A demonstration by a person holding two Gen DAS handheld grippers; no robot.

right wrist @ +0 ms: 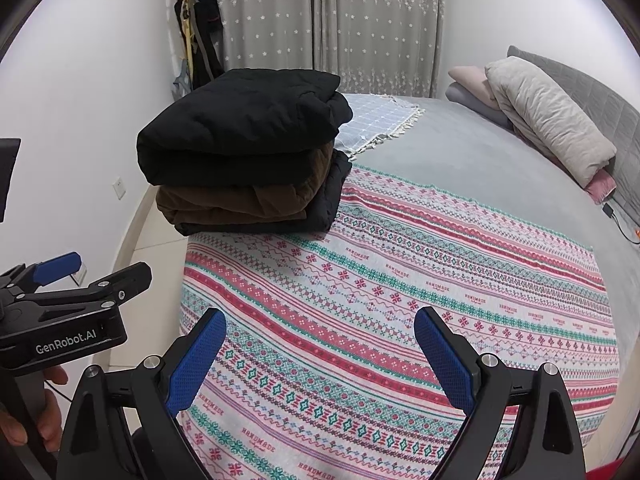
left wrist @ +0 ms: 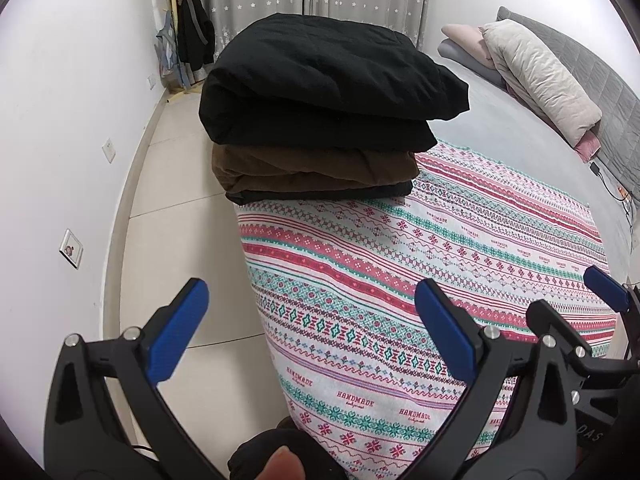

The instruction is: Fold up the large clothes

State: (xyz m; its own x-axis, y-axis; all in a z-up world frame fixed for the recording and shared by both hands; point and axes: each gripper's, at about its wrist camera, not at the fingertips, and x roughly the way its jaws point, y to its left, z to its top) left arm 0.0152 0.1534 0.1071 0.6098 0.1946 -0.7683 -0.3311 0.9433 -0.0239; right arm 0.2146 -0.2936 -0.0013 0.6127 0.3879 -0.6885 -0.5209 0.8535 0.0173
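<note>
Both tongs hung released above the near edge of the bed, gripping nothing. The left gripper (left wrist: 312,328) had its blue pads spread wide, one over the floor tiles (left wrist: 168,216) and one over the patterned blanket (left wrist: 460,240); the right gripper (right wrist: 320,360) hovered just beside it, equally wide, over the same blanket.

Beyond them, at the far left corner of the blanket, stood the stack of folded clothes (left wrist: 316,120): a black padded garment (right wrist: 244,132) on top, a brown one (right wrist: 240,204) under it, and another dark piece at the bottom, its edge showing on the right. All three looked squared off and finished. No loose garment lay anywhere on the bed that I could see, so I judged the folding done, or else waiting on a fresh piece from out of view.

The stack's long axis ran roughly across the bed, left to right, its rounded fold edges facing the tongs.

Farther off lay a fringed checked cloth (right wrist: 384,120), pillows (right wrist: 548,120) at the headboard, and curtains (right wrist: 336,20).
</note>
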